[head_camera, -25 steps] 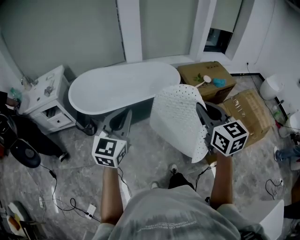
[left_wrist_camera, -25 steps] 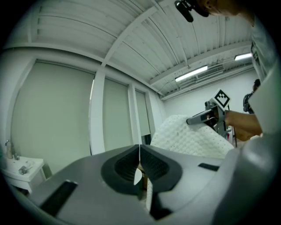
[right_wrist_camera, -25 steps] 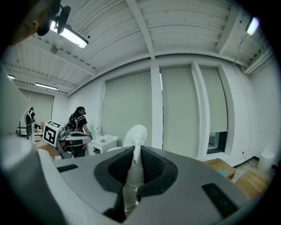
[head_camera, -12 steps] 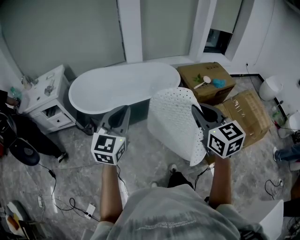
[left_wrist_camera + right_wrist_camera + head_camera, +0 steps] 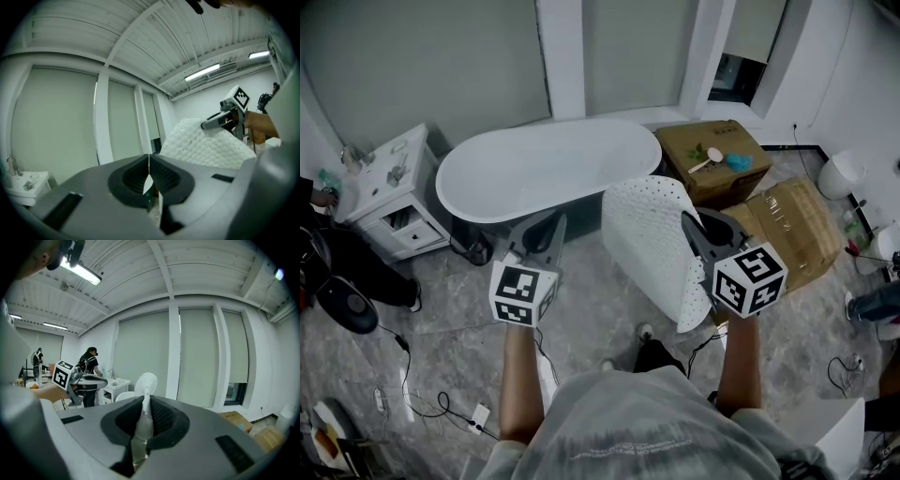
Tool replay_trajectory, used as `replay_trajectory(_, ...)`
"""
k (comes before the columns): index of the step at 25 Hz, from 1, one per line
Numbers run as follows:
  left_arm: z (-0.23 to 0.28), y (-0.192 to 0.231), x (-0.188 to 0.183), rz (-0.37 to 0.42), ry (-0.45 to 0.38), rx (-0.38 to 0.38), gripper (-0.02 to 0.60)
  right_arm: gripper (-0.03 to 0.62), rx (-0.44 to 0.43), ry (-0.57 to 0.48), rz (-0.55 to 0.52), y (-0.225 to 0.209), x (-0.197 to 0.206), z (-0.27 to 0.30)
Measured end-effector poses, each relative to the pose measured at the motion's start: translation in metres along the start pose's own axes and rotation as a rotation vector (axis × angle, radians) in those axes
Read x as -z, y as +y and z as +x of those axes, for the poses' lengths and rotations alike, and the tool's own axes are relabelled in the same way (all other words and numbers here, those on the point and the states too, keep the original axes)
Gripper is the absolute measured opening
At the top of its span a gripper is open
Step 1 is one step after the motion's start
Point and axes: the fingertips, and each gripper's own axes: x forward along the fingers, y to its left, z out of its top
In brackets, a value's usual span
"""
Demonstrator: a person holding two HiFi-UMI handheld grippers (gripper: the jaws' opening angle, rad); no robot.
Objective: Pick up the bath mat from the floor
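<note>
- Our right hand-held gripper (image 5: 698, 225) pinches the bath mat (image 5: 649, 234), up in front of the bathtub (image 5: 534, 173).
- Our left hand-held gripper (image 5: 542, 234), by the bathtub, is pressed together.

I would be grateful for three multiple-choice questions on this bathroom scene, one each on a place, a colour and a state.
1. In the head view, the small cabinet stands:
A) left of the bathtub
B) right of the bathtub
C) inside the bathtub

2. The bath mat is:
A) black
B) red
C) white

3. The bath mat is:
A) lying flat on the floor
B) lifted, clamped in the right gripper
C) draped over the bathtub rim

Answers:
1 A: the cabinet sits beside the bathtub's left end.
2 C: the bath mat is white, dotted with small holes.
3 B: the right gripper view shows the jaws shut on the mat's edge, and the head view shows it held up off the floor.
</note>
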Motion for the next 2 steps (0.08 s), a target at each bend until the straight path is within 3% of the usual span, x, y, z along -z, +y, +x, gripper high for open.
replay_trajectory(2, 0.002, -0.0018, 0.0013, 0.001, 0.003, 0.008, 0.02, 0.037, -0.001, 0.001, 0.0, -0.0009, 0.0013, 0.0005)
